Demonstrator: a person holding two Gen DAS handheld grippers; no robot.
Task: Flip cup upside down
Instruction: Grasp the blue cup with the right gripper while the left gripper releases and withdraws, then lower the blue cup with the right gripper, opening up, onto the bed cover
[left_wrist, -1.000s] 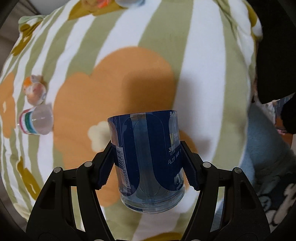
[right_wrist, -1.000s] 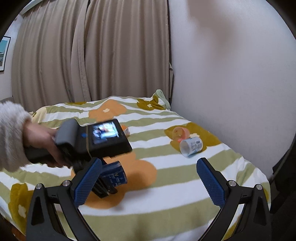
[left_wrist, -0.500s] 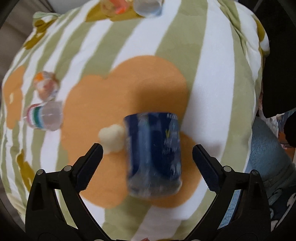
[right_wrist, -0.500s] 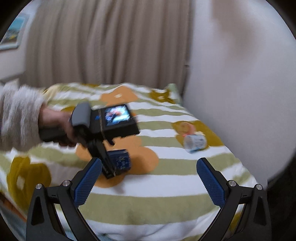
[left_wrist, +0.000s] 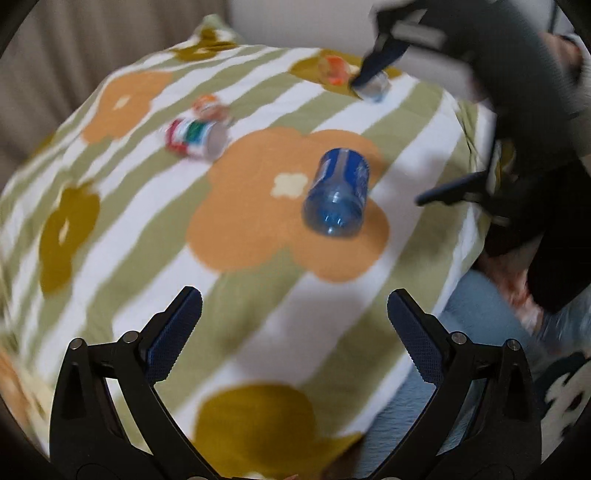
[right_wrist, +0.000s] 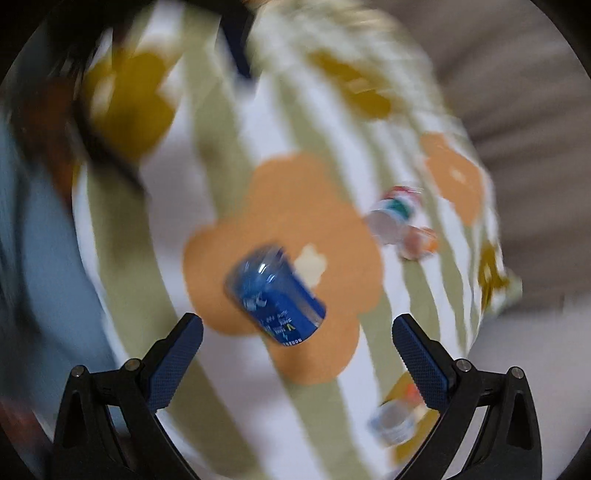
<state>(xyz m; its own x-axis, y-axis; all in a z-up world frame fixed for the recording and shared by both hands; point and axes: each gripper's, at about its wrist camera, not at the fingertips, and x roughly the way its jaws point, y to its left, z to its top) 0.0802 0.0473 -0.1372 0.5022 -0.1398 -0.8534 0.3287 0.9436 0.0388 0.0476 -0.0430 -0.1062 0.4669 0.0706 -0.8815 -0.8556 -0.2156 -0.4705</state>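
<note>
**Blue cup standing free on the bedspread**

Both the left gripper (left_wrist: 293, 325) and right gripper (right_wrist: 297, 349) are hanging with jaws spread, gripping nothing. The blue cup (left_wrist: 338, 192) is sitting base-up on the orange flower (left_wrist: 255, 218), its white lettering too blurred to read. Farther off, a red-and-green striped cup (left_wrist: 195, 136) is lying on its side.

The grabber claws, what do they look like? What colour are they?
Both the left gripper and the right gripper have black plastic frames with silver screws. Their fingers wear bumpy dark blue pads, shaped like slanted bars.
</note>
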